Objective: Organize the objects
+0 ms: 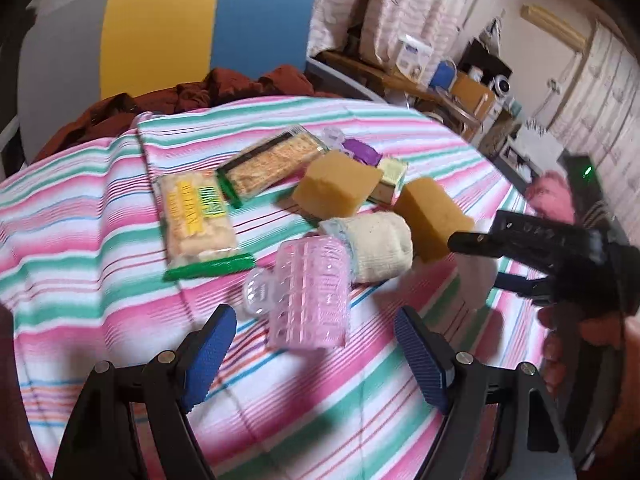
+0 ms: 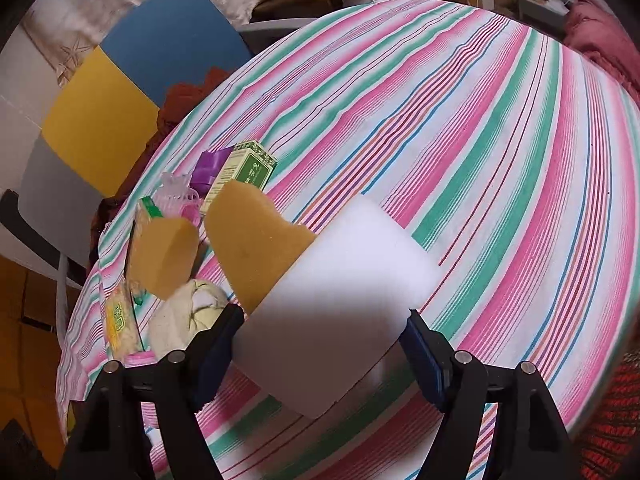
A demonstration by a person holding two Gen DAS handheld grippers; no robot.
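Observation:
My left gripper (image 1: 316, 356) is open, just short of a pink hair roller (image 1: 308, 288) with a clear clip on the striped cloth. Behind the roller lie a rolled white sock (image 1: 380, 246), two tan sponges (image 1: 338, 188) (image 1: 434, 218), two cracker packs (image 1: 198, 220) (image 1: 272, 164), a green box (image 1: 390, 180) and a purple item (image 1: 362, 151). My right gripper (image 2: 322, 344) is shut on a white foam block (image 2: 340, 300), held beside a tan sponge (image 2: 250, 248). In the left wrist view the right gripper (image 1: 476, 248) stands right of the sponge, the white block (image 1: 478, 270) blurred under it.
The table wears a pink, green and white striped cloth (image 2: 500, 160). A chair with a yellow and blue back (image 1: 192, 24) and a brown cloth (image 1: 180, 100) stands behind it. A cluttered shelf (image 1: 440, 76) is at the far right. A pink cloth (image 2: 600, 36) lies at the table's edge.

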